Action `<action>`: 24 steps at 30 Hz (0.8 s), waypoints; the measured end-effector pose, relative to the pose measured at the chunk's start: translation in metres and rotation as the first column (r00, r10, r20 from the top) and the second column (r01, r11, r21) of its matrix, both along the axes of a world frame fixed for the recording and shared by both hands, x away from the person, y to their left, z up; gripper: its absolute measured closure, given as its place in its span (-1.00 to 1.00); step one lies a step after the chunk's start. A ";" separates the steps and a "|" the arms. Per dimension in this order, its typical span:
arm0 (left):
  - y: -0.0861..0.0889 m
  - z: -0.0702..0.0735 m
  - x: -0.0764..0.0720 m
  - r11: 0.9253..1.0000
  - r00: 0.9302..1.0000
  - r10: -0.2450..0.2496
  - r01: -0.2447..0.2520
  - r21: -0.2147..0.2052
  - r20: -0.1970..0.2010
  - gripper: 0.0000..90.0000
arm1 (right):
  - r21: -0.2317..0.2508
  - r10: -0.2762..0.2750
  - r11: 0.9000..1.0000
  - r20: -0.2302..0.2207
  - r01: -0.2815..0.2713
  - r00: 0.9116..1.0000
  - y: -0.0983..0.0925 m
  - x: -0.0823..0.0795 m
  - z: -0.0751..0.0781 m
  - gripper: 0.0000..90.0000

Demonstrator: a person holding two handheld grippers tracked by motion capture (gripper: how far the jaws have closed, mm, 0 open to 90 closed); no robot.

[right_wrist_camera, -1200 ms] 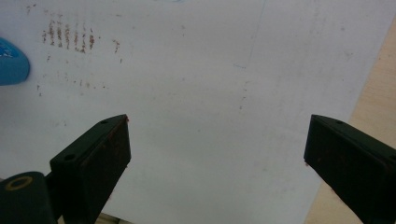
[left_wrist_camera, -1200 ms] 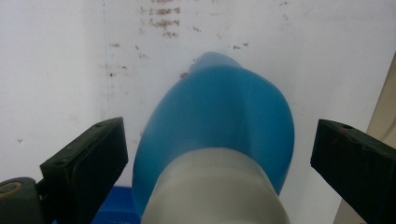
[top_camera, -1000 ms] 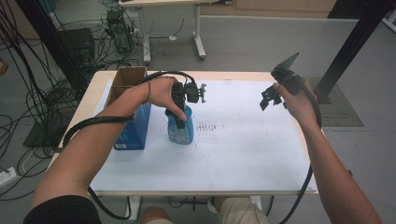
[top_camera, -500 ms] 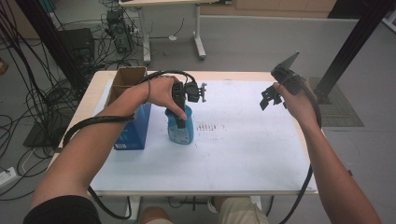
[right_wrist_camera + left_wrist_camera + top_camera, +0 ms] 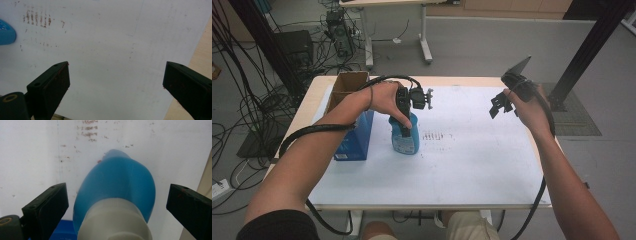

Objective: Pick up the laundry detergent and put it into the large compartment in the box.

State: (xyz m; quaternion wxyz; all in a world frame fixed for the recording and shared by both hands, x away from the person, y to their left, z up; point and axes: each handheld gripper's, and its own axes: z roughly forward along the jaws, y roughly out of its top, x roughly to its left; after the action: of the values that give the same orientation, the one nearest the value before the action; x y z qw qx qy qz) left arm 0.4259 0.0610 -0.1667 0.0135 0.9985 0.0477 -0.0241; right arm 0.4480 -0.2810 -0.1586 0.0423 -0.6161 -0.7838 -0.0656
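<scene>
A blue bottle (image 5: 406, 141) with a white cap stands upright on the white sheet (image 5: 472, 160), left of centre. My left gripper (image 5: 405, 120) hangs straight above it, pointing down. In the left gripper view the bottle (image 5: 117, 182) and its white cap (image 5: 113, 220) sit between the wide-apart jaws, with a gap on each side; my left gripper (image 5: 117, 195) is open. My right gripper (image 5: 501, 105) is held in the air over the table's far right, open, with nothing between its jaws. In its own view my right gripper (image 5: 116, 72) looks down on bare sheet, and the bottle's edge (image 5: 6, 33) shows at far left.
A blue carton (image 5: 355, 136) stands just left of the bottle, with an open cardboard box (image 5: 347, 86) behind it. Faint brown marks (image 5: 437, 136) stain the sheet right of the bottle. The wooden table edge (image 5: 200, 50) runs along the right.
</scene>
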 end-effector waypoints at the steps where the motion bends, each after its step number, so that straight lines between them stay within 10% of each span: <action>1: 0.001 -0.001 -0.001 1.000 1.000 0.002 -0.002 -0.003 0.003 -0.90 | -0.001 0.001 1.000 -0.001 -0.001 1.000 0.000 0.000 0.000 -0.83; 24: 0.000 -0.003 -0.004 1.000 1.000 -0.008 0.008 0.009 0.022 -0.89 | -0.001 0.004 1.000 -0.002 -0.004 1.000 0.002 0.000 -0.001 -0.83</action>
State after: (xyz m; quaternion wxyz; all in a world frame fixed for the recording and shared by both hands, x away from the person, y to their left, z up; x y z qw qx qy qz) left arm 0.4224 0.0608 -0.1695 0.0094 0.9989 0.0437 -0.0132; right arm 0.4483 -0.2791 -0.1596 0.0429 -0.6144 -0.7851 -0.0647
